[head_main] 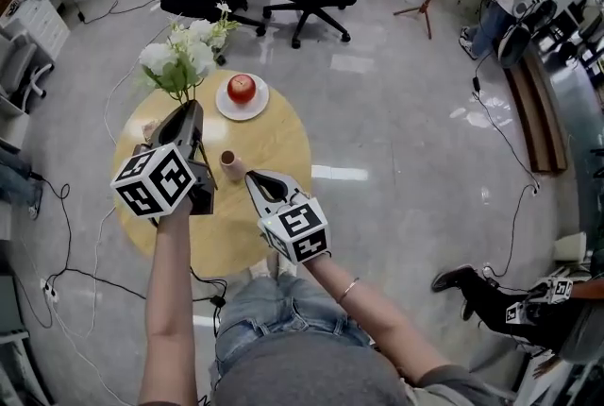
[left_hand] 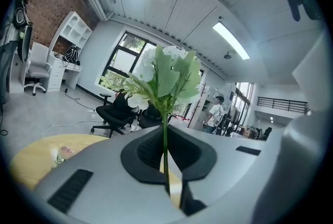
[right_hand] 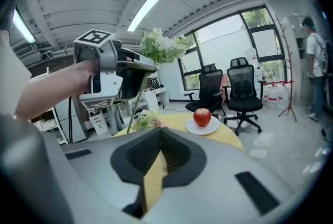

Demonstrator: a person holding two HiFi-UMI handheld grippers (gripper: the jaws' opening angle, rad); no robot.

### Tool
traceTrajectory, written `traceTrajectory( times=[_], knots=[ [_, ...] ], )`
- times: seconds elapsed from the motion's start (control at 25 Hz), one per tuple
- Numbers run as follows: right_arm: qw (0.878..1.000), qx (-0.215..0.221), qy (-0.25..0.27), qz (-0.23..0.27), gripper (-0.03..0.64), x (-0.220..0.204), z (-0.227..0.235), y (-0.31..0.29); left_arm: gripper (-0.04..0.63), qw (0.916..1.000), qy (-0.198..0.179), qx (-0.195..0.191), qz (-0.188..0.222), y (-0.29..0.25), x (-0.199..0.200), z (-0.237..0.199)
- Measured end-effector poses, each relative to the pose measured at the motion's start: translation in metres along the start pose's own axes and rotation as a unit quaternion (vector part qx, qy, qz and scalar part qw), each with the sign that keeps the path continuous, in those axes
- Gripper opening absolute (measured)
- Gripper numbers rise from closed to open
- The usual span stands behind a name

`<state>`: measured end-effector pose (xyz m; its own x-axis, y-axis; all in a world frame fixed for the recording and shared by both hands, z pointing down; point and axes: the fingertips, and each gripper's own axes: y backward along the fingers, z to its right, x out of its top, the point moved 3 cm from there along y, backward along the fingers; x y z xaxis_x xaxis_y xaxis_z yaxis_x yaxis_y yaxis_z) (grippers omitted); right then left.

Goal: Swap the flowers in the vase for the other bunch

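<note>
left gripper clamped tight on thin green stem of white bunch, held in air over table's far-left edge. right gripper closed, empty, near vase mid-table. 2nd bunch lies at left edge. stems likely light, bendy, slippery; blooms crushable: pinch low on stem.

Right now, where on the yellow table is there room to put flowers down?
The table is bare on its right, between the plate and the right gripper. The near edge is free too. It is crowded round the vase and the lying bunch at the left.
</note>
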<state>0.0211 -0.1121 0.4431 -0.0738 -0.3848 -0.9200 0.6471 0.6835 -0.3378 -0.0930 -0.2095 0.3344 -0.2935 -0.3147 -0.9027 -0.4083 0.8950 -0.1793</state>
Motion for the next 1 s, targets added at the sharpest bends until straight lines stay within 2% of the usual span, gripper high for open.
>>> traceTrajectory(
  times=[0.32, 0.52, 1.0],
  knots=[
    [1.000, -0.019, -0.007, 0.002, 0.011, -0.001, 0.012, 0.009, 0.021, 0.9998, -0.016, -0.010, 0.000, -0.029, 0.003, 0.010],
    [1.000, -0.026, -0.005, -0.003, 0.011, -0.004, 0.017, 0.006, 0.021, 0.9998, -0.011, -0.015, 0.004, -0.042, 0.002, 0.006],
    [0.999, -0.031, -0.017, -0.012, 0.011, -0.004, 0.032, -0.007, 0.021, 0.9993, -0.027, -0.026, 0.001, -0.072, -0.003, 0.004]
  ],
)
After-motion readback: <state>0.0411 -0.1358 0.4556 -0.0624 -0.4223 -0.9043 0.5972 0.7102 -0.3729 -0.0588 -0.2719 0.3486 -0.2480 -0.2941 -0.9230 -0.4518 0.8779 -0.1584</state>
